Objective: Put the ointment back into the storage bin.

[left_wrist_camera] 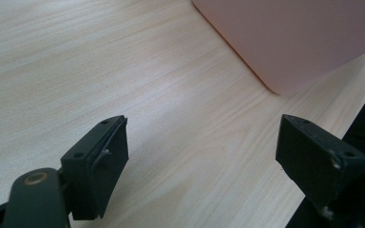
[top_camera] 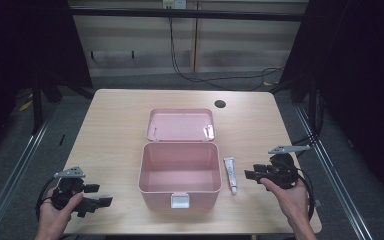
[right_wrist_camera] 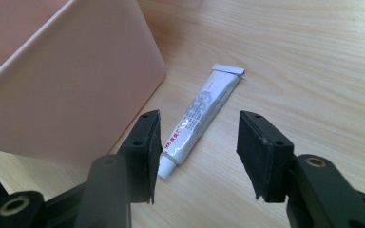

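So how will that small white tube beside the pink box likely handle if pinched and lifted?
The small white squeeze tube looks soft-walled, so it would probably dent under the fingers. Its flat crimped end should keep it from rolling far. It looks light, and its glossy skin may be somewhat slippery.

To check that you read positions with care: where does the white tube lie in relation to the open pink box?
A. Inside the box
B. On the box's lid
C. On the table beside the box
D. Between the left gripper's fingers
C: the white tube lies flat on the table just outside the pink box, by its right wall.
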The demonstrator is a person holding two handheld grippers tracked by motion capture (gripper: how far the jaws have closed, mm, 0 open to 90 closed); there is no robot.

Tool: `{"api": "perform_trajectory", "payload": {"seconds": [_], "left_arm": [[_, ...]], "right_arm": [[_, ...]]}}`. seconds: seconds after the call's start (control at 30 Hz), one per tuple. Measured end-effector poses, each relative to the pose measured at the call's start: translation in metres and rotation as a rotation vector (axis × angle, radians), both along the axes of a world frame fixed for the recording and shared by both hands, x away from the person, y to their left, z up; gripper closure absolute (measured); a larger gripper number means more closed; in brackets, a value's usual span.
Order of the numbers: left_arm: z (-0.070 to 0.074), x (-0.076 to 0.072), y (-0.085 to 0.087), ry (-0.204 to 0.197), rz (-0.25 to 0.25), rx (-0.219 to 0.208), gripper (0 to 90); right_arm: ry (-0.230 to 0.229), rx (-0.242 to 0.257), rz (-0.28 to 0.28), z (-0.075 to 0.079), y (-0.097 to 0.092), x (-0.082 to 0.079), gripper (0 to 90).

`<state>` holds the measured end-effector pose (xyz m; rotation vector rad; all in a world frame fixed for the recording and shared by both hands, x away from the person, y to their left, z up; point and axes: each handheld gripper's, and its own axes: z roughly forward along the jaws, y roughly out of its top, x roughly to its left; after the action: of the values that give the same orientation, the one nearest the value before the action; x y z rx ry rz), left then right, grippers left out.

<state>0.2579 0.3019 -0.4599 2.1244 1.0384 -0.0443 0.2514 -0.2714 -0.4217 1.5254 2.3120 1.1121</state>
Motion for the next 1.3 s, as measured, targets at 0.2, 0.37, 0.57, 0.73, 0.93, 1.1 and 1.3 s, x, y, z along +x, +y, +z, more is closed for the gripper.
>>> {"api": "perform_trajectory", "payload": {"seconds": [0.2, 0.37, 0.57, 0.73, 0.93, 1.1, 1.3], "left_arm": [[-0.001, 0.001, 0.0, 0.001, 0.003, 0.003, 18.0], [-0.002, 0.001, -0.002, 0.006, -0.006, 0.005, 18.0], [-0.001, 0.0, -0.001, 0.001, 0.001, 0.002, 18.0], [0.0, 0.0, 0.0, 0.003, -0.009, -0.003, 18.0], [0.0, 0.0, 0.001, 0.0, -0.003, -0.004, 18.0], [0.001, -0.001, -0.001, -0.003, -0.009, -0.003, 18.0], [0.001, -0.001, 0.0, -0.004, -0.01, -0.005, 18.0]], "right_arm": [[0.0, 0.005, 0.0, 0.009, 0.006, 0.011, 49.3], [0.014, -0.01, 0.003, 0.014, 0.011, 0.018, 48.6], [0.02, 0.013, 0.011, 0.021, 0.021, 0.028, 50.9], [0.061, 0.012, 0.01, 0.017, 0.027, 0.041, 55.0], [0.131, -0.006, 0.023, 0.008, 0.032, 0.044, 55.8], [0.193, -0.025, 0.029, 0.004, 0.034, 0.043, 55.9], [0.252, -0.062, 0.033, -0.001, 0.037, 0.044, 53.4]]}}
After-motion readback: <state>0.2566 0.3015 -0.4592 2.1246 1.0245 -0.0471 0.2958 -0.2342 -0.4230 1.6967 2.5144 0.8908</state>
